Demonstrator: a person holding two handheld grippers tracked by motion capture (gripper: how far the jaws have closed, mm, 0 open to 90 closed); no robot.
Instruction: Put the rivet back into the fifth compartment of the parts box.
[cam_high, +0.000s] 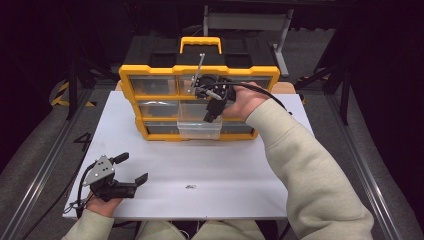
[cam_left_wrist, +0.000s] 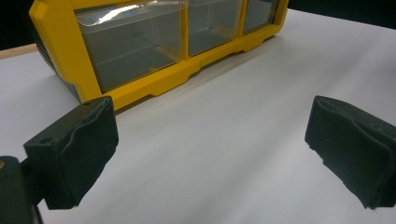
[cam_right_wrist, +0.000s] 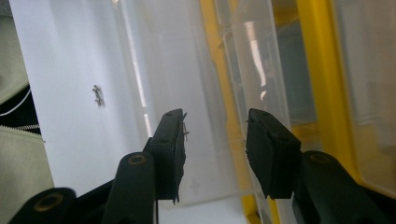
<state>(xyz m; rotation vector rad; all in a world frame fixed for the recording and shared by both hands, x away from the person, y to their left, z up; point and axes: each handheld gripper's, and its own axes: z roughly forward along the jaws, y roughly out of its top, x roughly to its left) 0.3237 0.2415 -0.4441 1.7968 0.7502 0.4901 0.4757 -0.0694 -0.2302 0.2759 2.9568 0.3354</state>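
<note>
A yellow organiser (cam_high: 150, 71) with clear drawers stands at the far middle of the white table (cam_high: 240, 170). Its bottom middle drawer (cam_high: 199, 129) is pulled out toward me. My right gripper (cam_high: 212, 114) points down over that drawer. In the right gripper view the right gripper (cam_right_wrist: 217, 126) is open above the clear drawer (cam_right_wrist: 243, 56), beside the yellow frame (cam_right_wrist: 317, 70). A tiny metal sliver (cam_right_wrist: 186, 131) shows at its left pad. My left gripper (cam_high: 134, 167) rests open at the table's near left. In the left gripper view the left gripper (cam_left_wrist: 210, 144) is empty and faces the organiser (cam_left_wrist: 60, 51).
A small metal part (cam_high: 190, 187) lies on the table near the front edge, also seen as a small metal part (cam_right_wrist: 98, 95) in the right gripper view. A black case with a yellow handle (cam_high: 200, 44) sits behind the organiser. Dark floor and rails flank the table.
</note>
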